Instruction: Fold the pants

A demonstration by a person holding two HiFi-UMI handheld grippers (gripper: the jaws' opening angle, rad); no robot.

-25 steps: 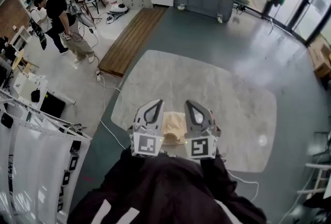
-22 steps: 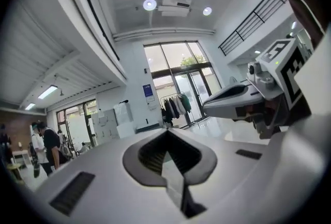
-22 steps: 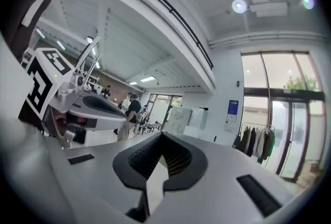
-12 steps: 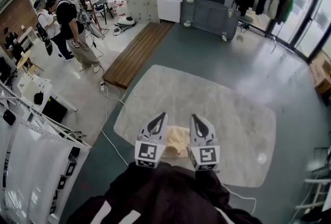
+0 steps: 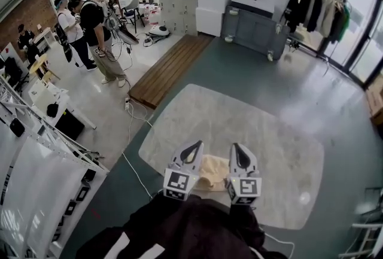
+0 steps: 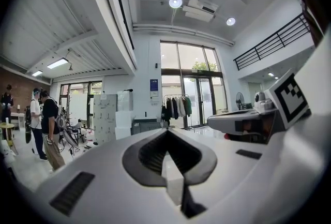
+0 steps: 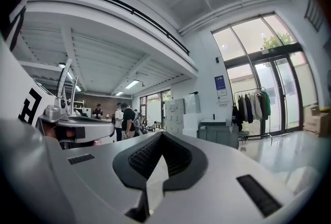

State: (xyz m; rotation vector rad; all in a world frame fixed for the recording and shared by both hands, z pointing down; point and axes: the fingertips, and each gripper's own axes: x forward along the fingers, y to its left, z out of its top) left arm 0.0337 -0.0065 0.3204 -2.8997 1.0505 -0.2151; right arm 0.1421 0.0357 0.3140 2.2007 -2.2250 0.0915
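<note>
Cream fabric pants [image 5: 213,170]: bunched between and just beneath the 2 claws, held off the floor, close to the person's dark-sleeved body.
White left claw [image 5: 191,151]: pressed together, a pale sliver of the cloth nipped at its pad seam; it points roughly level.
White right claw [image 5: 239,156]: likewise closed on the same cloth, just beside the left one.
Pale grey rounded rug [image 5: 233,123]: spread on the grey-green floor below, probably the folding surface.
Why held so: 2 grips along 1 edge should let the pants hang straight before laying down.
</note>
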